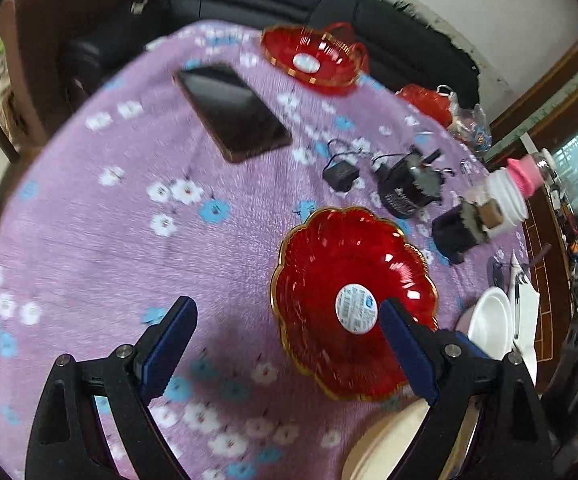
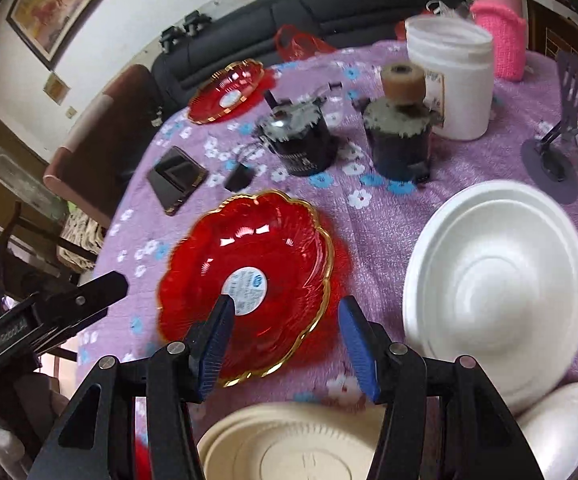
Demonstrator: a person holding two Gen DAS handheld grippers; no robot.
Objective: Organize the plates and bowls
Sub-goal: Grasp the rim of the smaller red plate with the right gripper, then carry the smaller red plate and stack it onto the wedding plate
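Left wrist view: my left claw (image 1: pixel 287 322) is hanging released over the bench (image 1: pixel 89 248), jaws standing wide, nothing between the pads. The near red plate (image 1: pixel 341 280), scalloped with a gold rim and a round white sticker at its centre, is lying on the purple flowered cloth just right of the gap; my right-hand finger (image 1: pixel 407 352) is overlapping its near edge, whether touching I cannot tell. A second red plate (image 1: pixel 313 56) is sitting at the far edge of the bench, well apart. A dark phone (image 1: pixel 233 112) is lying between the two.

Right wrist view: my right claw (image 2: pixel 287 316) is standing half open, gripping nothing. The near red plate (image 2: pixel 249 264) is lying under and left of the gap, its near-right rim showing between the fingers. A white foam bowl (image 2: pixel 497 280) is sitting just right of the claw; a cream plate (image 2: pixel 289 448) is lying directly below it. The far red plate (image 2: pixel 227 92) is resting well beyond.
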